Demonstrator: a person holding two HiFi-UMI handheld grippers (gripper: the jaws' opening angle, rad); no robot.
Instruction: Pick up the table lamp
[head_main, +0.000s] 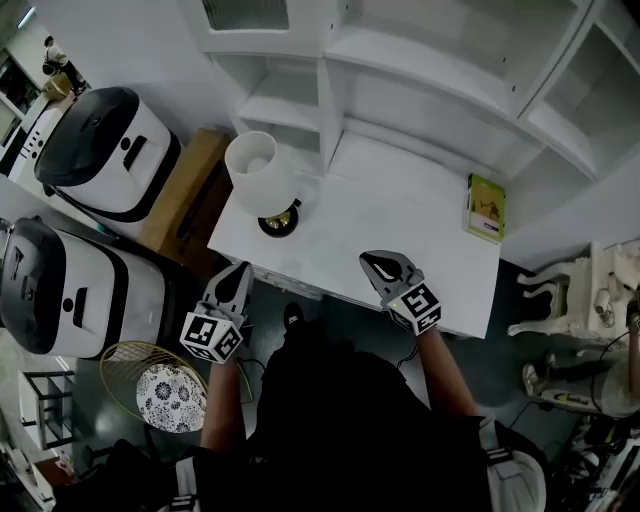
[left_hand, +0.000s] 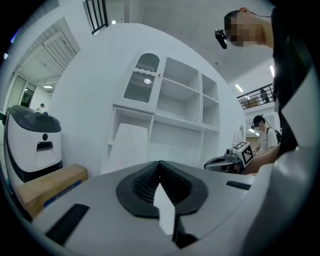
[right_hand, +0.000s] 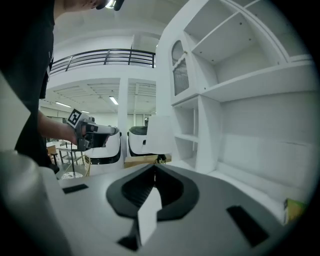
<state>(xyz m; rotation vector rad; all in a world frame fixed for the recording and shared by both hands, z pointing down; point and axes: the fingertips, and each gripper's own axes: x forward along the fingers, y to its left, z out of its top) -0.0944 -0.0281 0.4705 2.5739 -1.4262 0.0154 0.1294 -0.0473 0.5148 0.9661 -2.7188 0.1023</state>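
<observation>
Though print's unreadable, green booklet (head_main: 486, 208) rt, table lamp (head_main: 260, 175) lft.

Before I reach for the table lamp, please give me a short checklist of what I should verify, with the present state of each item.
1. The table lamp stands upright near the left edge of the table: ok.
2. The left gripper is open for a grasp: not ok, jaws shut, nothing between them.
3. The right gripper is open: not ok, jaws shut, empty.
4. The way to the lamp is free: ok, the green book lies far off at the right edge.
5. Grip spot on the stem: cannot tell, the shade hides it from above.
</observation>
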